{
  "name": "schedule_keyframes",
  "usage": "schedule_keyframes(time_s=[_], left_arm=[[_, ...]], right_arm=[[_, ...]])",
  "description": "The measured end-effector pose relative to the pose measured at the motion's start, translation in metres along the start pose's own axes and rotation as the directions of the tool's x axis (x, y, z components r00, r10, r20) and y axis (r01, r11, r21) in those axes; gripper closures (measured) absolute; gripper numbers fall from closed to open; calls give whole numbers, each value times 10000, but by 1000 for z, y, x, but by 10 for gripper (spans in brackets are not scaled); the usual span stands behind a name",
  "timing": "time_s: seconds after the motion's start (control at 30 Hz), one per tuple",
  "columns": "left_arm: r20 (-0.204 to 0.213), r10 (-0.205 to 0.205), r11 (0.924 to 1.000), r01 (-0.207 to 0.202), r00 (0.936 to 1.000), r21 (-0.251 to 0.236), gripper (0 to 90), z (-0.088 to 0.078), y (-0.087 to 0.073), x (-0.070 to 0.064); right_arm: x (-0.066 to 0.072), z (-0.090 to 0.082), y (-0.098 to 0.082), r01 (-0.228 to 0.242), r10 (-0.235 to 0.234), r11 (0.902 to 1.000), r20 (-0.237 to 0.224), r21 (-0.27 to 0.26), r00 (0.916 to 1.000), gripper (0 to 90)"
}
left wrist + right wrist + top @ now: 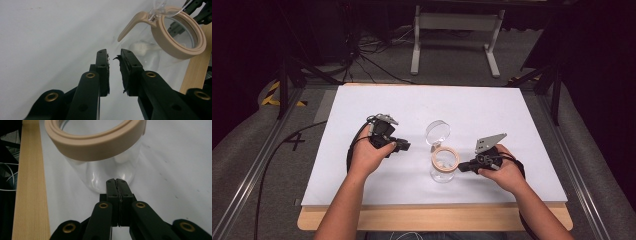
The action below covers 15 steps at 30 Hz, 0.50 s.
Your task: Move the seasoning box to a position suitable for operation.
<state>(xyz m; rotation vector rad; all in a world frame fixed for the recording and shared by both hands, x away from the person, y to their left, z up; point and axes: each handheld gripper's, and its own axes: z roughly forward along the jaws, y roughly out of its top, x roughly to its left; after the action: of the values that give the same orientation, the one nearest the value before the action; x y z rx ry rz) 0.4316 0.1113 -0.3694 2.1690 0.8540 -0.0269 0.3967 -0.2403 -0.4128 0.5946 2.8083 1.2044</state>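
A white counter (492, 107) with a wooden near edge stands in a dark room, cables and a white frame on the grey floor beyond it. Near the middle stands a clear glass jar (443, 171) with a tan rim ring, its clear lid (438, 132) swung open on the far side. The left tongs (404, 146), left of the jar, stand slightly parted and empty. The right tongs (462, 167), just right of the jar, are pressed together, holding nothing.

Overhead light, white table (492, 107) bright, surroundings near black. Soft shadows. Specular glints on glass jar (112, 173). High view soft, low-res; near jaws slightly blurred.
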Motion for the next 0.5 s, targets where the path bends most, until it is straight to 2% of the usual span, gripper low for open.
schedule_keyframes(time_s=[0.27,0.5], left_arm=[[77,-46,10000,47,10000,-75,771,-2,0,1],[158,-89,9999,90,9998,-118,775,-1,0,1]], right_arm=[[13,8,7,287,-275,9992,-414,287,9988,900],[19,15,10,422,-398,9982,-567,417,9976,900]])
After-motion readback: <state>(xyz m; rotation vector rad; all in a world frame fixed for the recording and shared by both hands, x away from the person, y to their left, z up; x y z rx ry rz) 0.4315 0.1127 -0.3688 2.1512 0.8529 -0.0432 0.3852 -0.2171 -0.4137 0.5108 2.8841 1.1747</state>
